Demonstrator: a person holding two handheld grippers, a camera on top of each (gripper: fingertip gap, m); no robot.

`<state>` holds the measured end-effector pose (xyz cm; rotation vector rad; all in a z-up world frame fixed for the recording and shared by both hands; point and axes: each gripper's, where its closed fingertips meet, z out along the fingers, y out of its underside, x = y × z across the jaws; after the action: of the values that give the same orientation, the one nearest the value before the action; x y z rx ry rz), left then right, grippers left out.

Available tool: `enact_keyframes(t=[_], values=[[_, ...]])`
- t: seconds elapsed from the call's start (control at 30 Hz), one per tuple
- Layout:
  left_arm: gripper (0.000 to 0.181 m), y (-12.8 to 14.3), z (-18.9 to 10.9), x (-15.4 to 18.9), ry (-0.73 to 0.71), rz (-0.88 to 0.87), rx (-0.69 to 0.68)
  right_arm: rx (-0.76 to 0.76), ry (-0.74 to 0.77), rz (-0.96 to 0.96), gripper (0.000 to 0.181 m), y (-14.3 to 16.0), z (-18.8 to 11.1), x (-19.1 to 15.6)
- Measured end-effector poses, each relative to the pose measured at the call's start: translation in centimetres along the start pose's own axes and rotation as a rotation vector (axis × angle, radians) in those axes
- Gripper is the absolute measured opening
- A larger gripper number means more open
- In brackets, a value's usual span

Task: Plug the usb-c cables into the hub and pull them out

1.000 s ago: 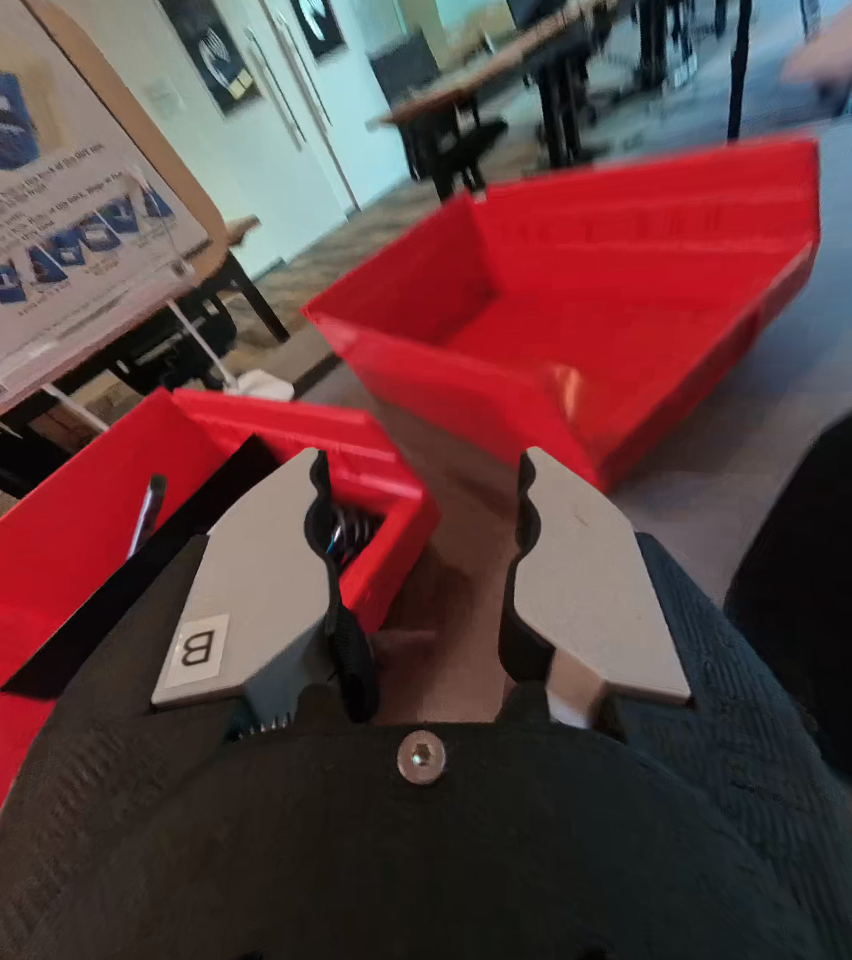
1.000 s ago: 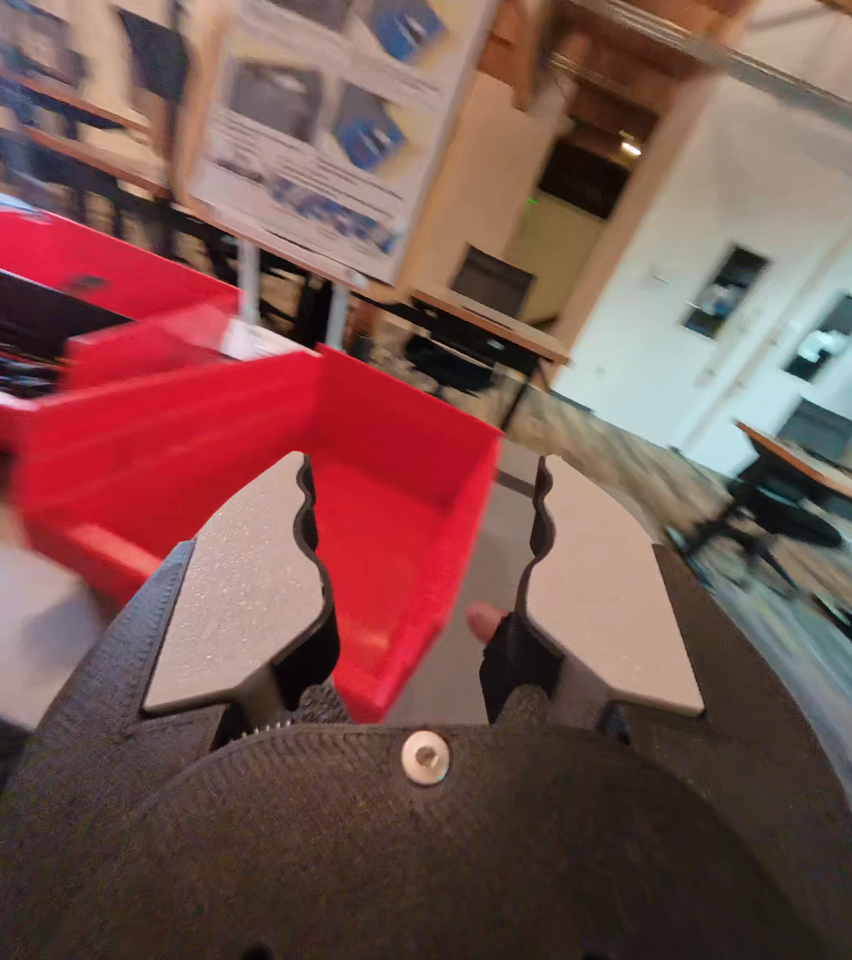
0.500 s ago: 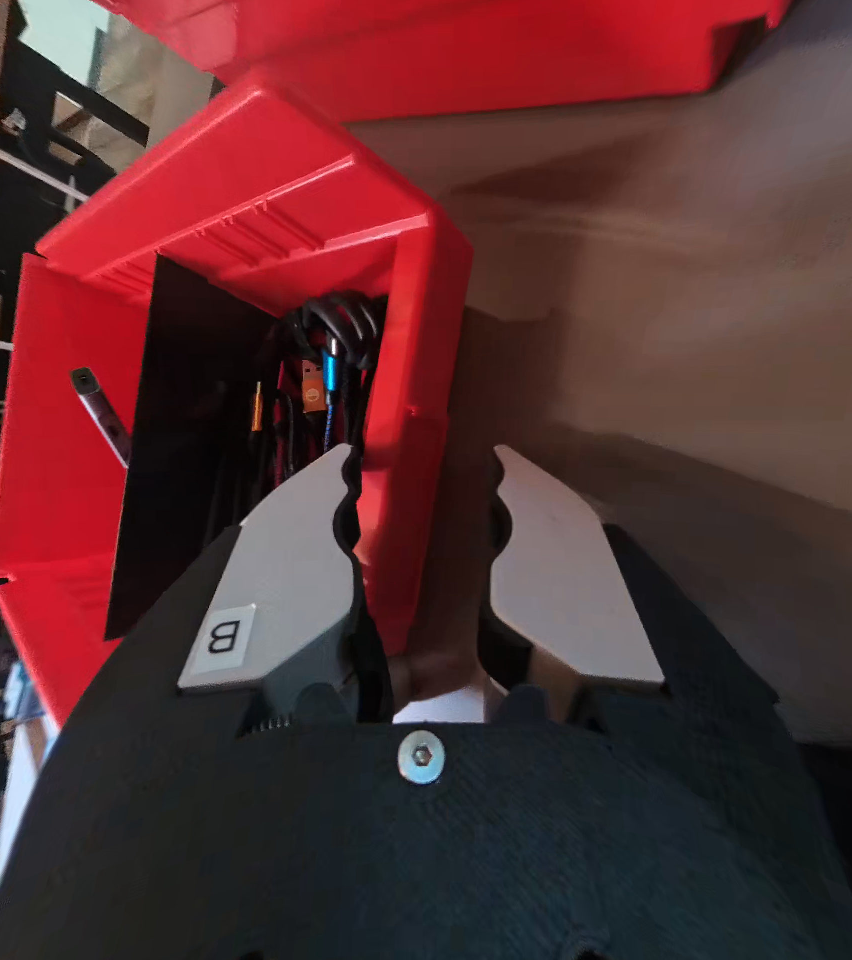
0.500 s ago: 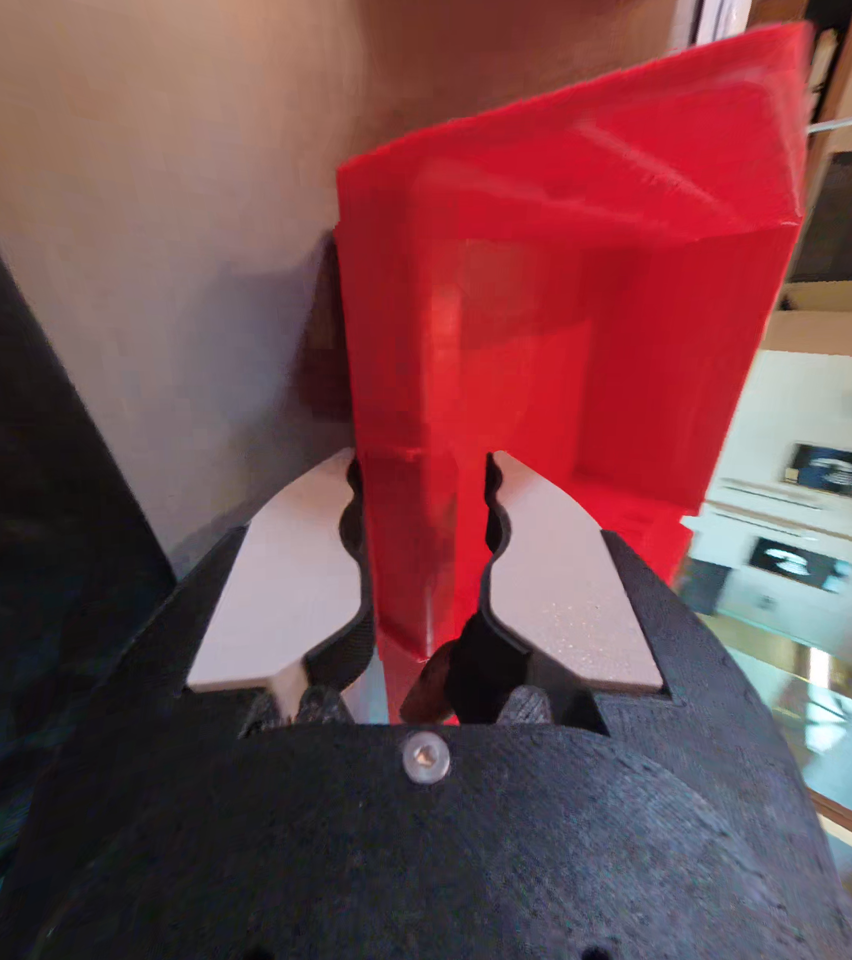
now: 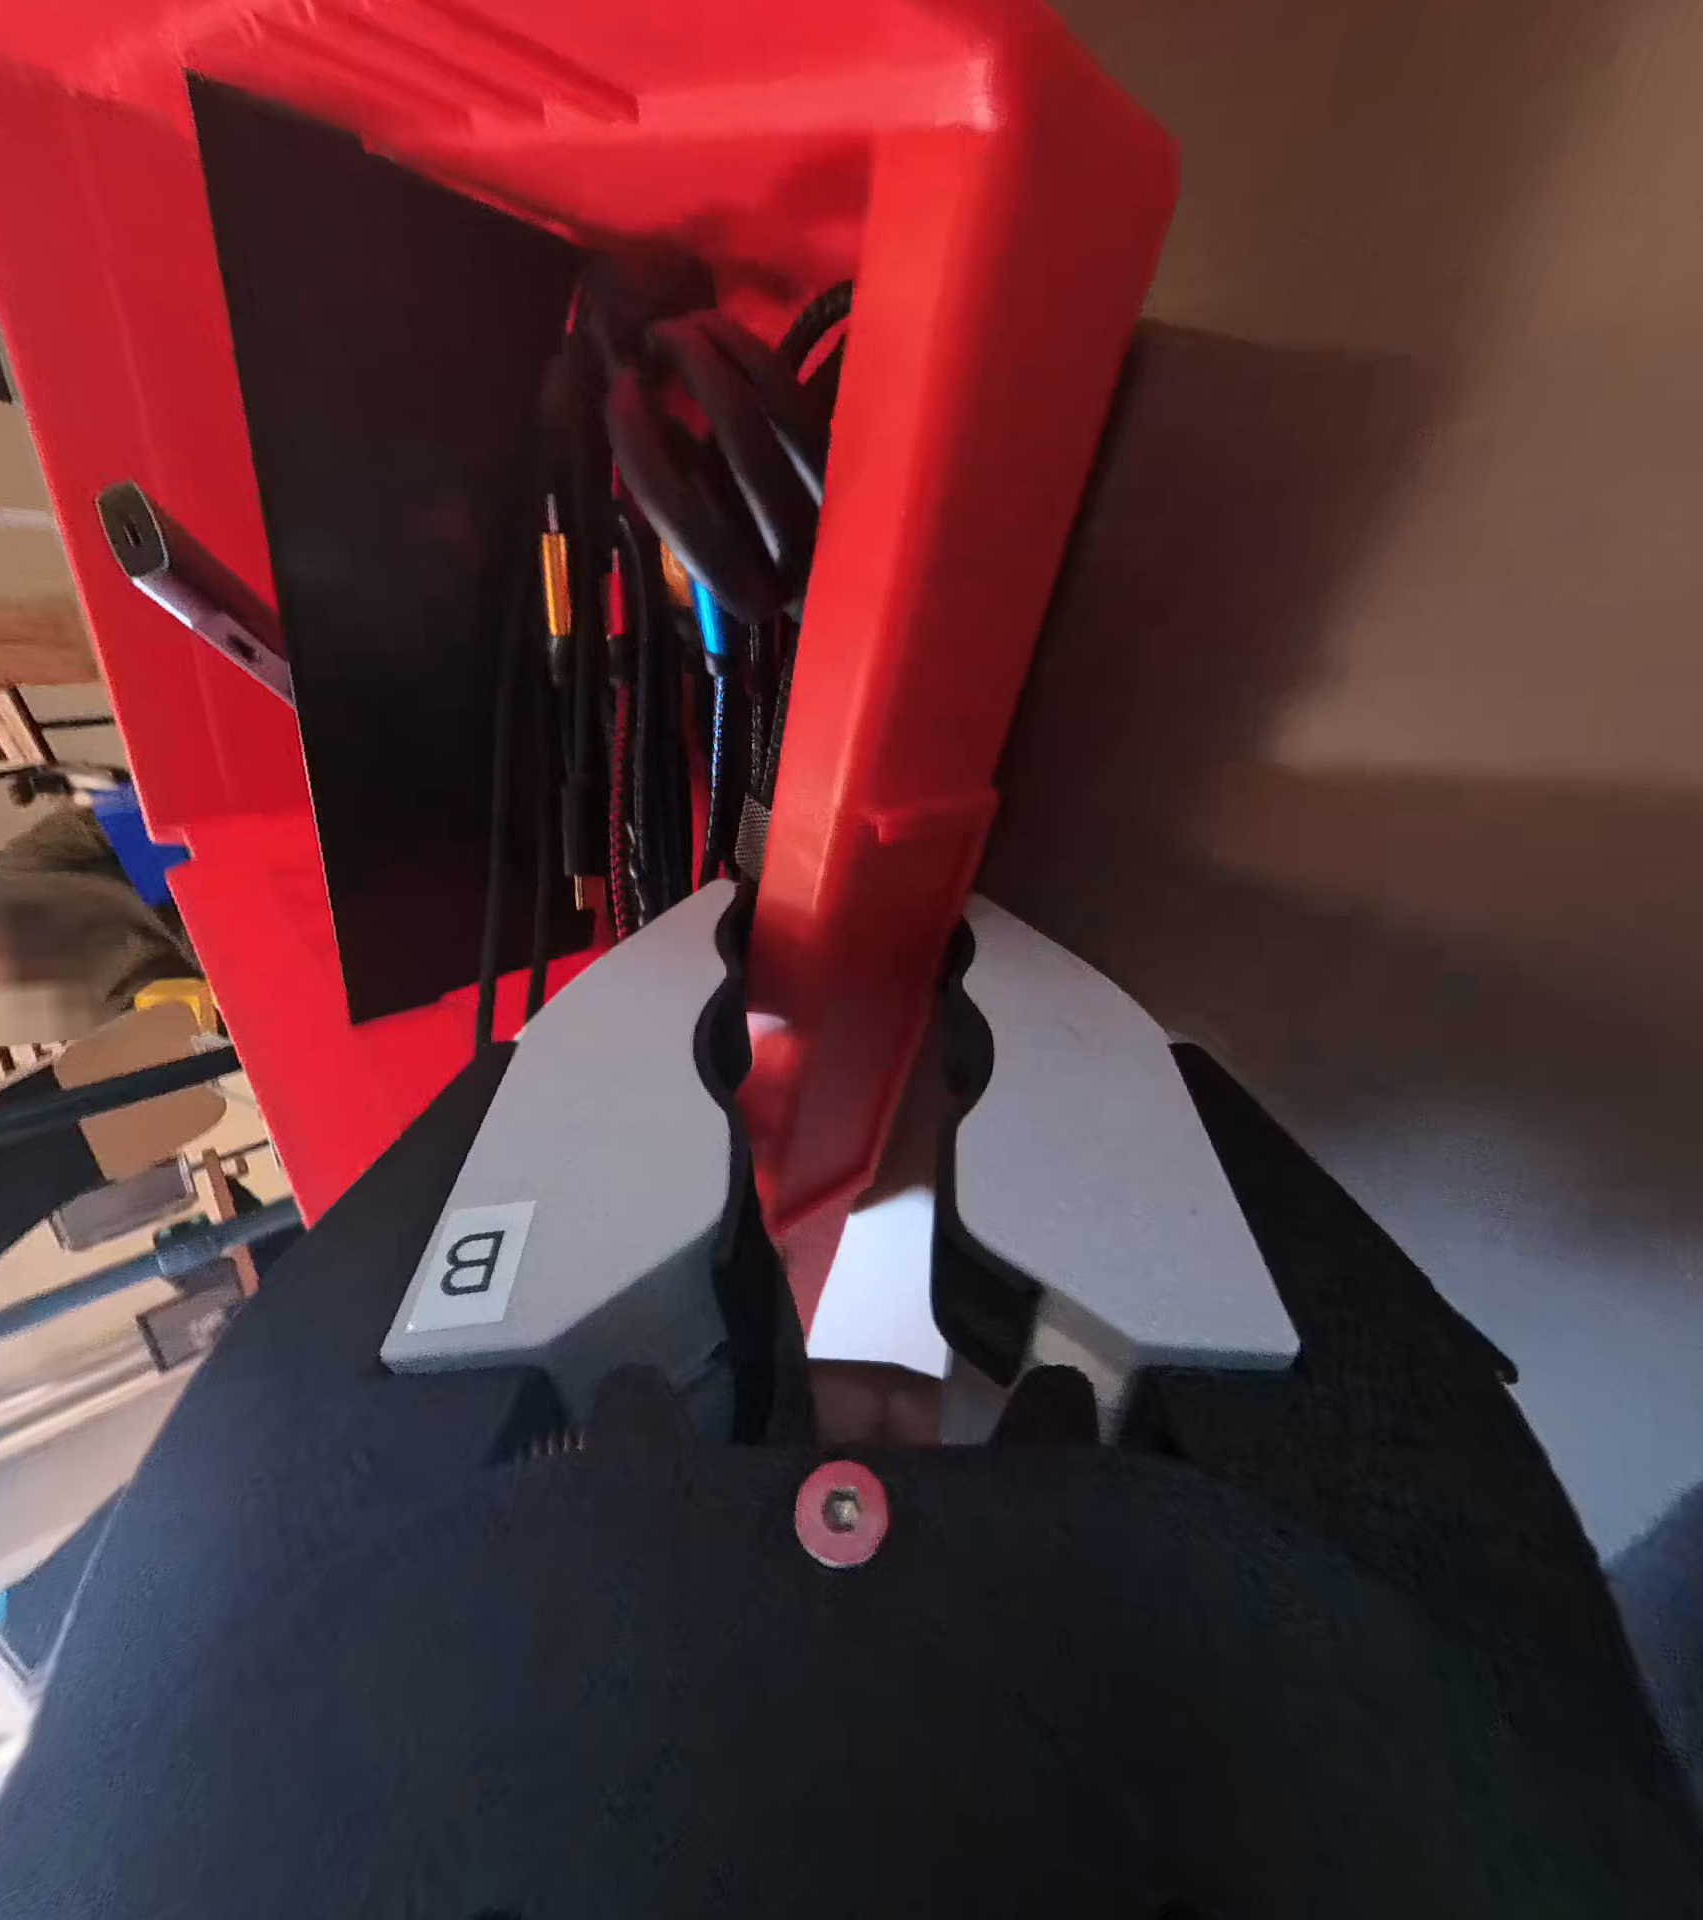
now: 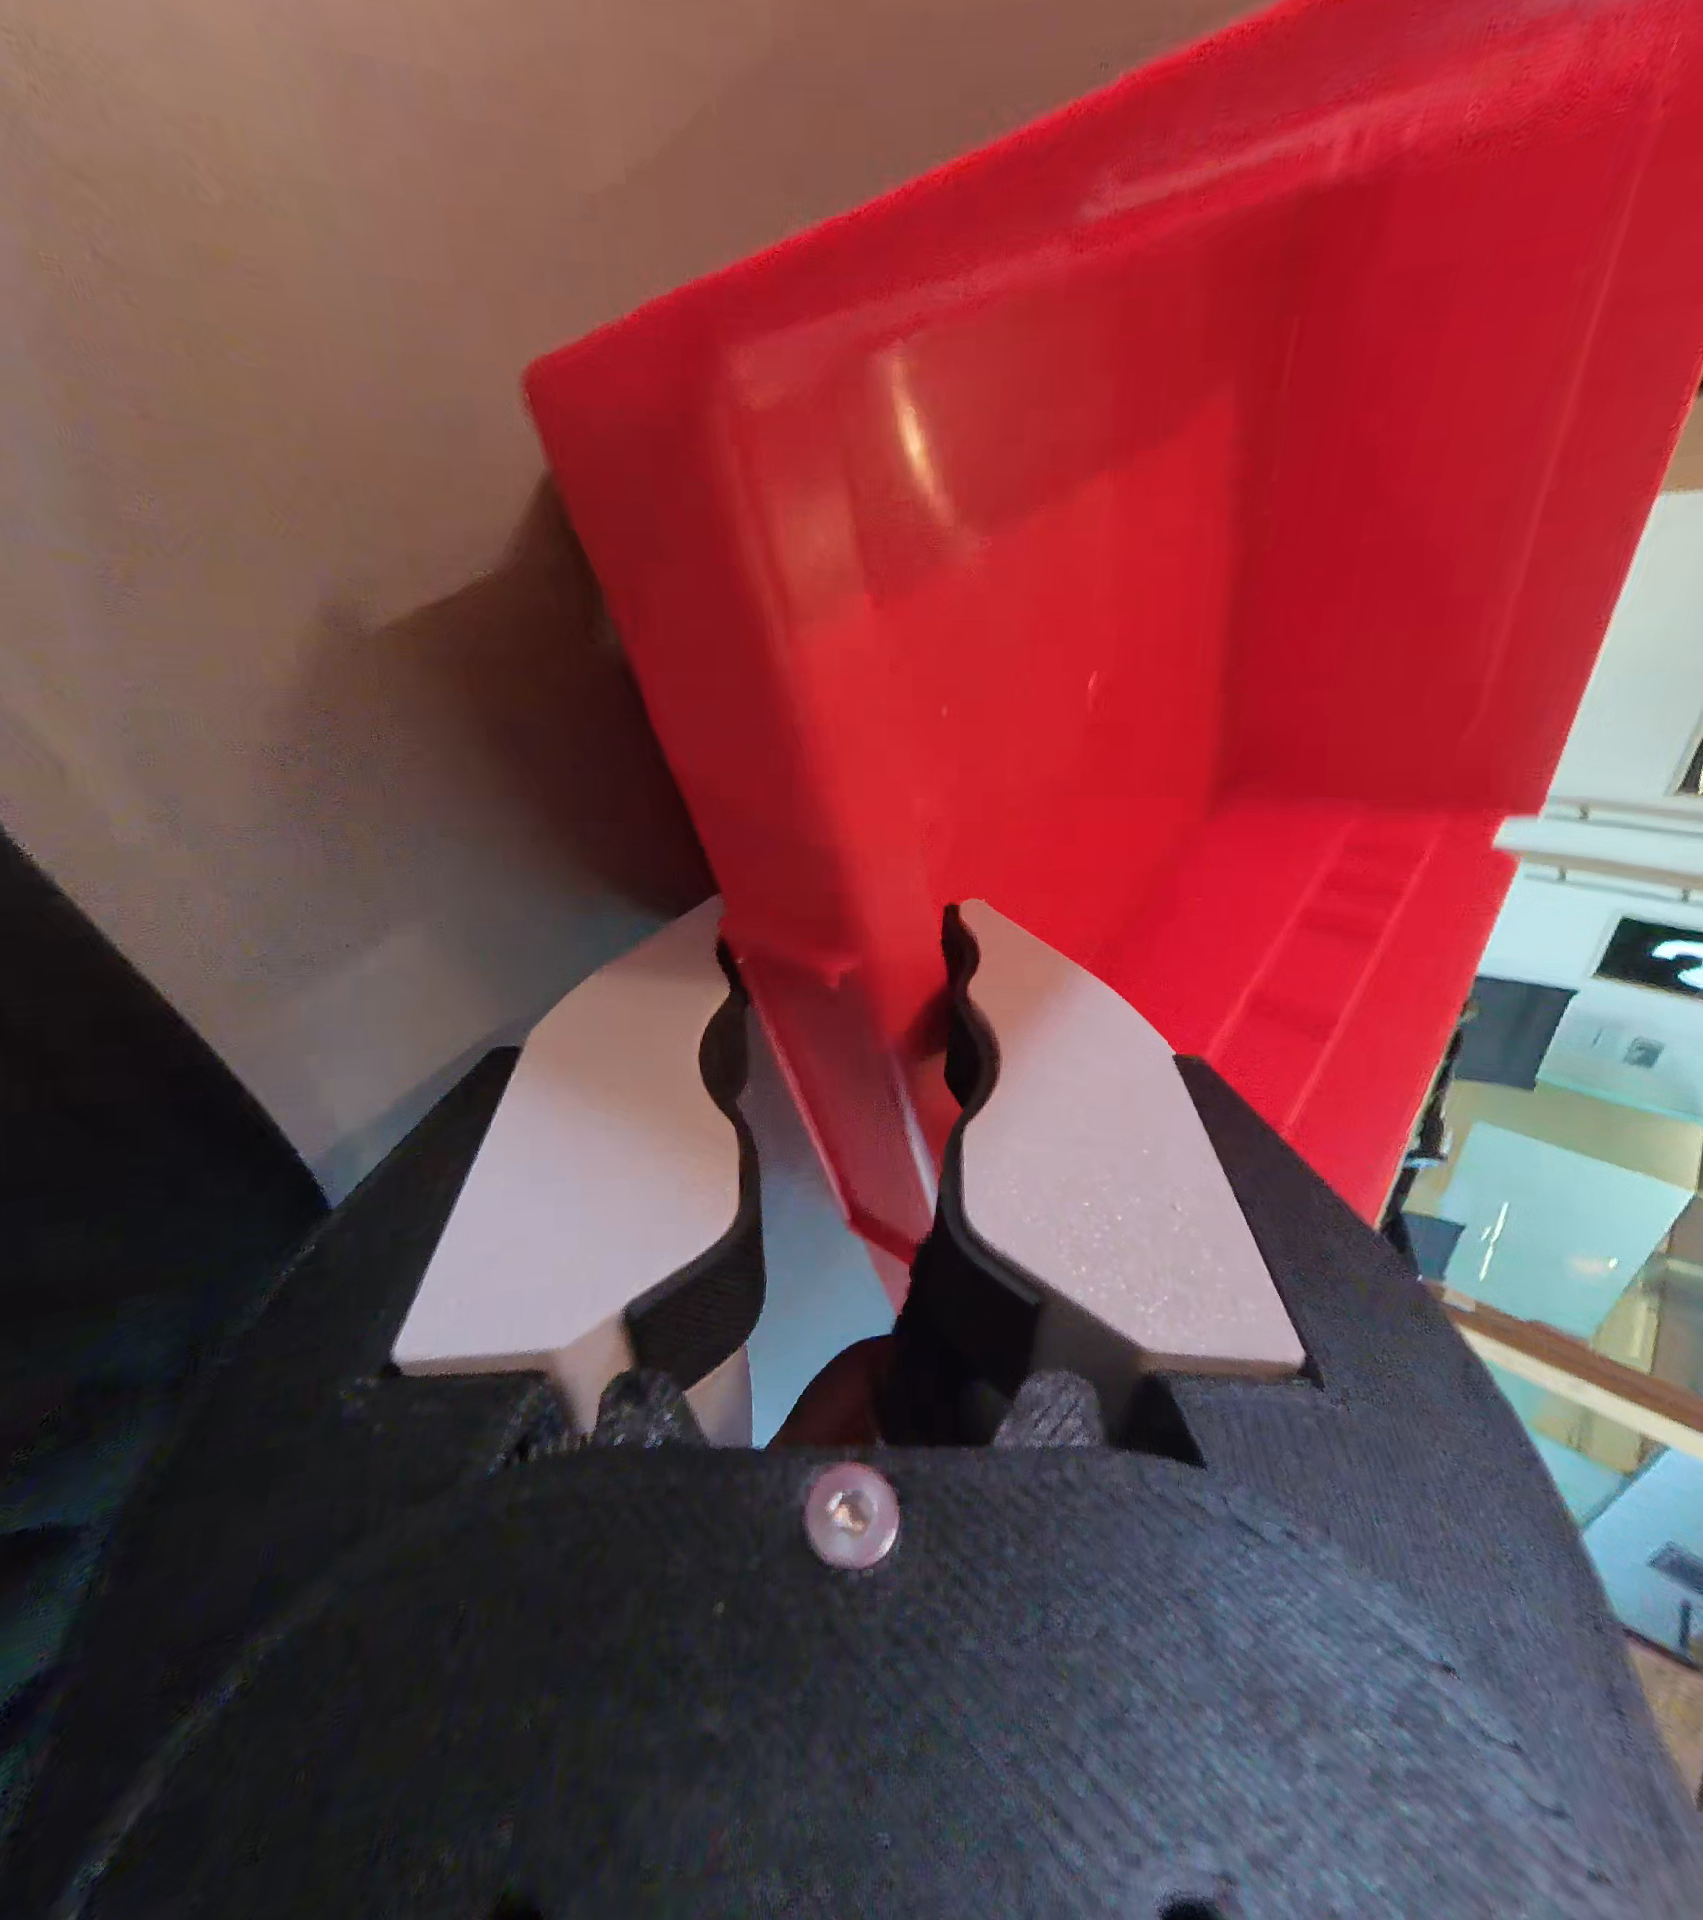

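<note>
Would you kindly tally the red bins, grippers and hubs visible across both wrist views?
Red bins: 2 (cable-filled red bin, empty red bin)
Grippers: 2 (left gripper, right gripper)
Hubs: 1 (grey hub)
Total: 5

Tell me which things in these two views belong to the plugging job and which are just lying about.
For the job:
- cables bundled in the divided red bin
- grey hub leaning in that bin's other compartment
- left tongs, astride that bin's wall
- right tongs, astride the empty red bin wall

Lying about:
- black divider
- background furniture, too blurred to name
</note>
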<state>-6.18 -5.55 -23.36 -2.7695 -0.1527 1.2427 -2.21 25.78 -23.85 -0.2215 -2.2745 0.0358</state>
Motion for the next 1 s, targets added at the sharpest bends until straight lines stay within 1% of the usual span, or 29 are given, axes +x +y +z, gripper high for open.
enact_keyframes(t=[0.1, 0.3, 0.4, 0.5, 0.63, 0.73, 0.77, 0.8, 0.87, 0.93, 1.0], values=[[0.035, 2.7, -1.2, 0.6, -0.007, -0.037, -0.039, -0.016, 0.001, 0.014, 0.036, 1.3, 0.1, 0.2], [0.035, 8.2, -4.4, 2.4, -0.014, -0.096, -0.141, -0.069, -0.003, 0.041, 0.035, 2.9, -0.1, 0.3], [0.034, 10.6, -5.7, 3.0, -0.015, -0.125, -0.188, -0.098, -0.006, 0.059, 0.035, 4.5, -0.2, 0.3], [0.034, 12.5, -6.7, 3.6, -0.021, -0.139, -0.200, -0.125, -0.027, 0.055, 0.035, 6.2, -0.8, 0.0], [0.033, 14.2, -8.1, 4.6, -0.001, -0.090, -0.207, -0.222, -0.104, 0.047, 0.036, 9.0, -2.0, -0.8], [0.032, 14.8, -9.2, 5.4, 0.025, 0.000, -0.201, -0.263, -0.250, 0.069, 0.037, 10.1, -3.4, -2.1], [0.032, 14.9, -9.5, 5.6, 0.037, 0.002, -0.198, -0.244, -0.300, 0.100, 0.046, 9.9, -4.1, -2.3], [0.033, 15.0, -9.7, 5.8, 0.048, -0.011, -0.195, -0.197, -0.320, 0.136, 0.050, 9.4, -4.9, -2.0], [0.034, 14.9, -10.0, 6.2, 0.065, -0.048, -0.183, -0.029, -0.310, 0.224, 0.056, 7.2, -6.8, -0.6], [0.034, 14.8, -10.1, 6.4, 0.076, -0.073, -0.179, 0.210, -0.284, 0.347, 0.064, 3.9, -9.4, 1.5], [0.034, 14.7, -10.2, 6.4, 0.086, -0.068, -0.176, 0.552, -0.234, 0.492, 0.066, -0.3, -13.1, 4.2]])
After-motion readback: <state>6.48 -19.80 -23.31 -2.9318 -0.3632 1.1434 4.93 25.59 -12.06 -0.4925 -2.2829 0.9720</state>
